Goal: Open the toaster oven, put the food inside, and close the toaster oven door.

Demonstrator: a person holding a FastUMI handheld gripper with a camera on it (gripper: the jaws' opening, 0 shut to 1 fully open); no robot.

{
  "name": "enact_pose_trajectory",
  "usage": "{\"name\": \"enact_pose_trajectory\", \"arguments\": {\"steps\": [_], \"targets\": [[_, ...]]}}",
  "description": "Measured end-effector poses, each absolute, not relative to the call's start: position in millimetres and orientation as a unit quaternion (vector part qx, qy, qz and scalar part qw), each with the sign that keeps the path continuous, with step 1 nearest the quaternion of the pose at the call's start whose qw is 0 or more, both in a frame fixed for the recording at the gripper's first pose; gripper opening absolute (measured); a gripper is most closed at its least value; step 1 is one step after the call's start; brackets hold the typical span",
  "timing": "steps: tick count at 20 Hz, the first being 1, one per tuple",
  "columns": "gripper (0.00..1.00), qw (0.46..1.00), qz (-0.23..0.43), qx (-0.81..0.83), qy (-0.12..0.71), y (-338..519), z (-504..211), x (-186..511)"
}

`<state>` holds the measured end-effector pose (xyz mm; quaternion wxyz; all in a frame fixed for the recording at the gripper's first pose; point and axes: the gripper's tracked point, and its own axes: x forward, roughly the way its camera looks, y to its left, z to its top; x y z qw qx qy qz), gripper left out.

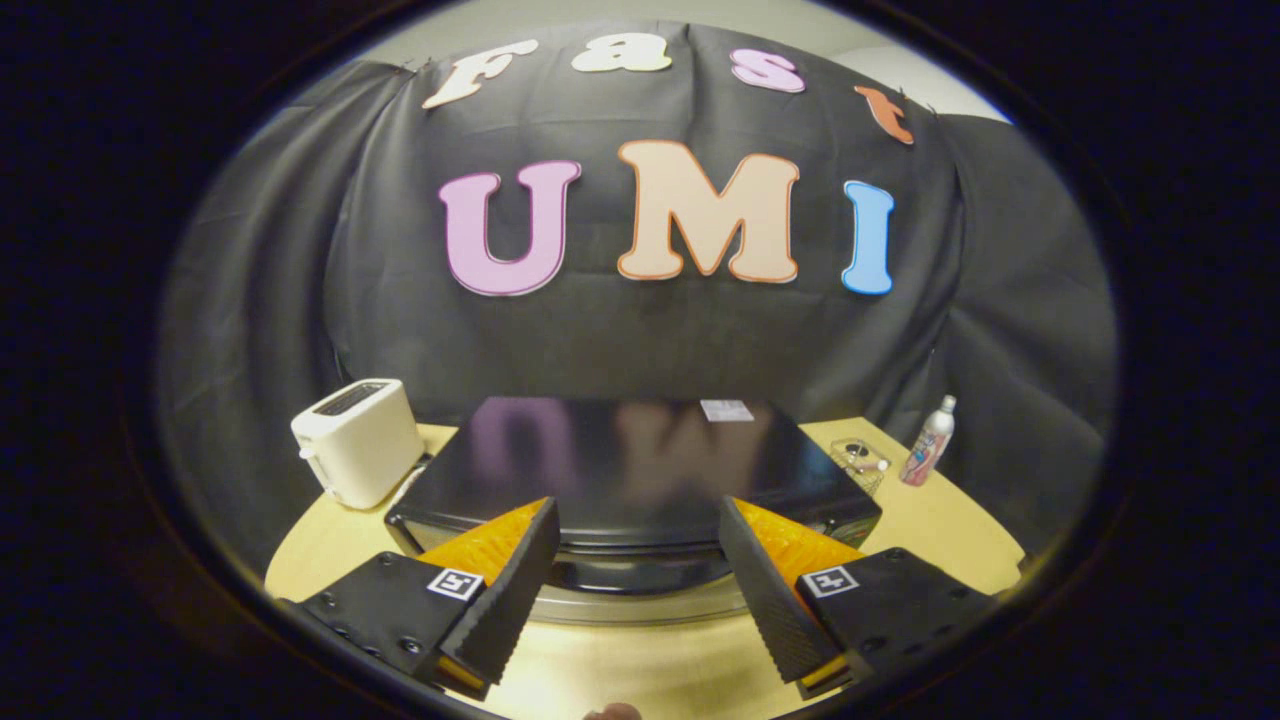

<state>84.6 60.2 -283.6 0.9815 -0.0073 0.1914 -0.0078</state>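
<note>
Gripper view: fingers (637,520) spread wide, empty, toaster oven (630,470) just ahead between them.

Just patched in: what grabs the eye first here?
The black toaster oven sits mid-table, its glossy top just beyond the open claw, whose fingers straddle its front edge. A white toaster stands to its left; a small bottle stands on the table's far right.
</note>
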Motion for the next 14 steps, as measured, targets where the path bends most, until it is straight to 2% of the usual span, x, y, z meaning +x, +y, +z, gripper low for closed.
{"name": "enact_pose_trajectory", "arguments": {"steps": [4, 14], "targets": [[0.98, 0.983, -0.007, 0.038, 0.181, 58, -286, 82], [0.98, 0.984, 0.004, 0.03, 0.174, 57, -290, 70]]}}
